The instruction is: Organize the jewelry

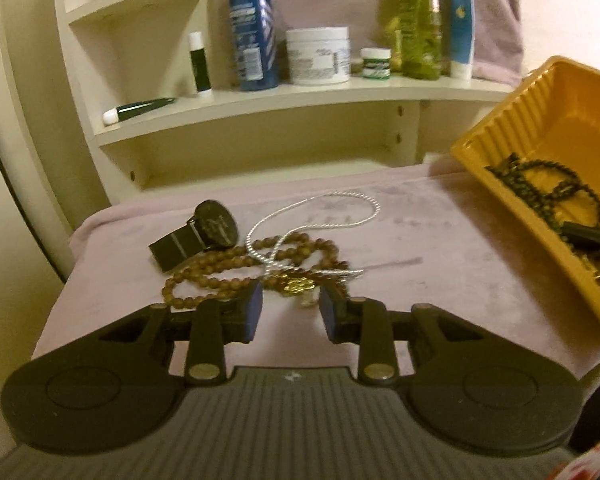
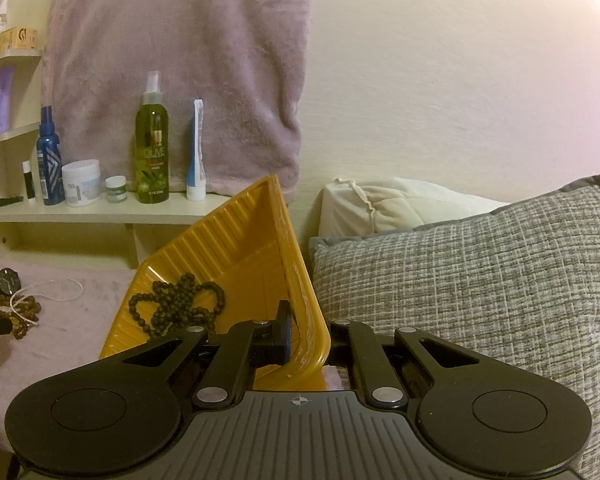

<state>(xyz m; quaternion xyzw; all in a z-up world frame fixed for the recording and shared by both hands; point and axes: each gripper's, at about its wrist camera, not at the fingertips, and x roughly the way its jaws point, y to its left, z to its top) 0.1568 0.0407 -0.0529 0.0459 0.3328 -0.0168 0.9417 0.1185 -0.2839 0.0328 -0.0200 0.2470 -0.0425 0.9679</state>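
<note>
The left gripper (image 1: 290, 310) is held low over the cloth (image 1: 440, 280), its jaws spread wide with nothing between them. Just beyond its fingertips a tangle of jewelry is seen on the cloth: brown beads (image 1: 236, 276), a white cord (image 1: 320, 216) looped over them, and a small gold piece (image 1: 298, 285) lying near the gap between the jaws. A black watch (image 1: 204, 232) is laid just left of and behind the beads, touching them.

A yellow tray (image 2: 236, 240) is held tilted at the right, above the cloth's right edge. Its near rim is pinched by the right gripper (image 2: 306, 338), one finger inside the tray and the other outside the wall. Dark beads (image 2: 176, 308) are gathered in the tray's lower part, against the ribbed left side.

On the far shelf (image 1: 300, 96) a blue bottle (image 1: 254, 32), a white jar (image 1: 318, 56) and a green bottle (image 1: 418, 20) are lined up. A grey pillow (image 2: 480, 280) is seen right of the tray
</note>
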